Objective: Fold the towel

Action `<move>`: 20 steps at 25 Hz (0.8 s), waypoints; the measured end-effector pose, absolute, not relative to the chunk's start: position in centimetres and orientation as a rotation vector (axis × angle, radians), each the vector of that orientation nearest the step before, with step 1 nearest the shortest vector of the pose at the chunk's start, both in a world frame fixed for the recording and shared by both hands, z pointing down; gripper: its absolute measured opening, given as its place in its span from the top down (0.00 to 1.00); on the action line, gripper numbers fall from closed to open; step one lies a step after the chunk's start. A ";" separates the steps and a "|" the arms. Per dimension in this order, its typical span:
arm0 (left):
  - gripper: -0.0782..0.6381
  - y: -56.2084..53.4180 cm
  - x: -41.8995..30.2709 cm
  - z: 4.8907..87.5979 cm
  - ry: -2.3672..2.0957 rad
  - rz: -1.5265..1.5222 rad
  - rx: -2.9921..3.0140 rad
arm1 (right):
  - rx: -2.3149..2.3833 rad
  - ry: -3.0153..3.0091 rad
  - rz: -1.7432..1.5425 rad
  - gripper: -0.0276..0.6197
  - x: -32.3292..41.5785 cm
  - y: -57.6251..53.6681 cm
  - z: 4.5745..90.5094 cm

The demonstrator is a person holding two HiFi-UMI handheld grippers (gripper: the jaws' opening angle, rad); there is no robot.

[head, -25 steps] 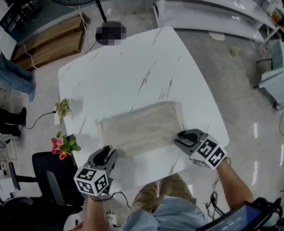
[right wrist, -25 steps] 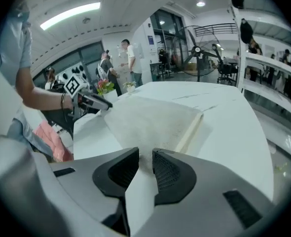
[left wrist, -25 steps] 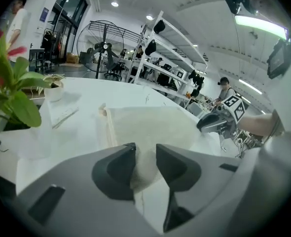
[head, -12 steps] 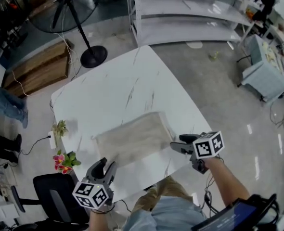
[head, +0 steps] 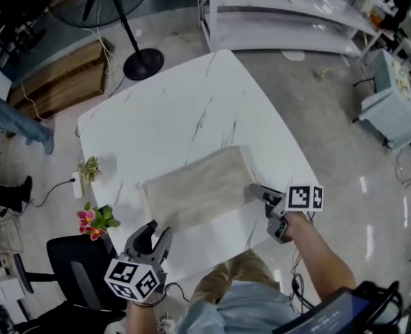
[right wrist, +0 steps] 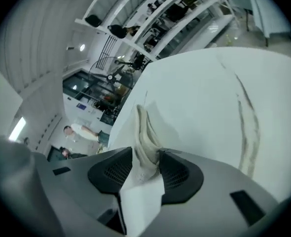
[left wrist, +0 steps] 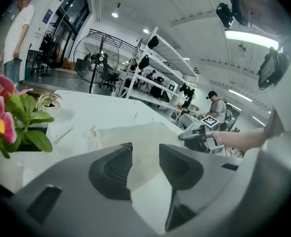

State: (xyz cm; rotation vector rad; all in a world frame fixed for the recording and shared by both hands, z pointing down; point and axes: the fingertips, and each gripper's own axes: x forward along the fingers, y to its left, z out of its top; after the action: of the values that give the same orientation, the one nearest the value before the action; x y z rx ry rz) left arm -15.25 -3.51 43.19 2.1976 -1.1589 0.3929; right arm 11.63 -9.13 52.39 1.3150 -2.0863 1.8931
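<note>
A beige towel (head: 198, 186) lies folded into a rectangle on the white marble table (head: 191, 110). My right gripper (head: 254, 191) is rolled on its side at the towel's right edge. In the right gripper view the towel's (right wrist: 145, 130) layered edge fills the gap of that gripper (right wrist: 145, 158); its jaws have just been closing and the pads press on it. My left gripper (head: 159, 229) hovers off the towel's near-left corner. Its jaws have just been opening and stand open, with nothing between them (left wrist: 144, 151) and the towel (left wrist: 135, 132) ahead.
A pot of pink flowers (head: 94, 218) and a small plant (head: 89, 167) stand by the table's left edge. A black chair (head: 73, 263) is at the near left, a fan stand (head: 143, 65) and metal shelving (head: 282, 12) beyond the table.
My right gripper has rolled onto its side and come in at the towel's right edge. My left gripper has risen off the near-left corner and opened wider.
</note>
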 end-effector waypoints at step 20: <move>0.65 1.9 -19.5 39.2 -1.382 0.283 2.219 | 1.044 -2.493 0.957 0.86 2.2 -12.1 38.5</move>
State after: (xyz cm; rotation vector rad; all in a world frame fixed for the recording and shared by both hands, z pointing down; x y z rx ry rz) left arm -19.48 1.87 39.22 2.2185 -1.3821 0.2832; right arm 2.17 -12.08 38.46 1.0439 -2.4931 0.9572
